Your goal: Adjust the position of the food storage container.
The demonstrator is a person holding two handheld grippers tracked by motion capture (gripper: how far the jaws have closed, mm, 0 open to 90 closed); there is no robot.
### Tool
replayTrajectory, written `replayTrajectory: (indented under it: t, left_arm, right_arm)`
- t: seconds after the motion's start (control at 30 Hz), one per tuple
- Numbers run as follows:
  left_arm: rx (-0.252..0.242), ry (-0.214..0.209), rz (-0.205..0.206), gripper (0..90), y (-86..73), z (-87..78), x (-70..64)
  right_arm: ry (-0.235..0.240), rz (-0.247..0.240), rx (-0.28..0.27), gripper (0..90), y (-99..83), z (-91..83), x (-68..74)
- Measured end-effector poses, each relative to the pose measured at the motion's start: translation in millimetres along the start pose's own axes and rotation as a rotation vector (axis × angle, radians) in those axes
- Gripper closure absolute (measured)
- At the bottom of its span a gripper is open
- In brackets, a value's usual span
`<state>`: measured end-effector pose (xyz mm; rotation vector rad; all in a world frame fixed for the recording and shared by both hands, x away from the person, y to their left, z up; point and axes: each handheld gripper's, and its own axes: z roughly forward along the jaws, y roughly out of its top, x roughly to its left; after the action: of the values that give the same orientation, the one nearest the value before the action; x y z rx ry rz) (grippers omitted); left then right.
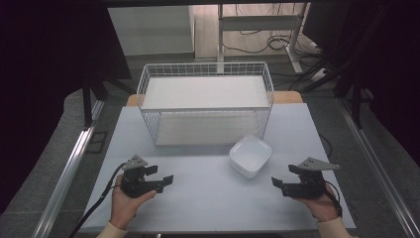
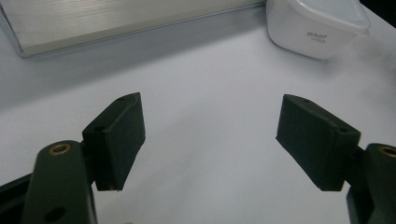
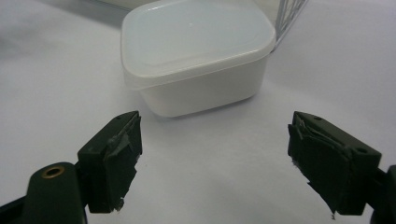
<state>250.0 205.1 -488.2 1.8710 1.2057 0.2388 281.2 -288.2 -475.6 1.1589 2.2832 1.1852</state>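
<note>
Pale grey table (image 1: 208, 198) carries a white lidded box (image 1: 250, 155) between each wide-open hand-held gripper, left (image 1: 161, 177) and right (image 1: 283, 177).

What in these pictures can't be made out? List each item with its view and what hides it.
- Contents of the white container: right gripper view, the frosted lid hides them.
- Small print on the container's side: left gripper view, too small and blurred.
- Far corner of the container: left gripper view, cut off by the top edge.
- Wire rack: right gripper view, cut off at the top edge.
</note>
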Motion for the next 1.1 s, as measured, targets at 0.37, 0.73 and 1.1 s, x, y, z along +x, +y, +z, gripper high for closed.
replayTrajectory:
  t: [0.37,0.73,1.1]
  left_arm:
    - [0.019,0.009,0.03,22.4,-2.5,1.7,-0.8]
    - [0.005,-0.019,0.009,22.2,0.5,1.1,0.7]
    - [0.004,-0.016,-0.004,22.2,1.5,1.3,2.1]
  right_arm:
    - [0.034,0.008,0.007,20.9,-0.3,1.0,-0.1]
    - [0.052,0.036,0.027,24.2,-3.9,-1.9,1.9]
    - [0.062,0.038,0.049,25.6,2.2,1.5,1.0]
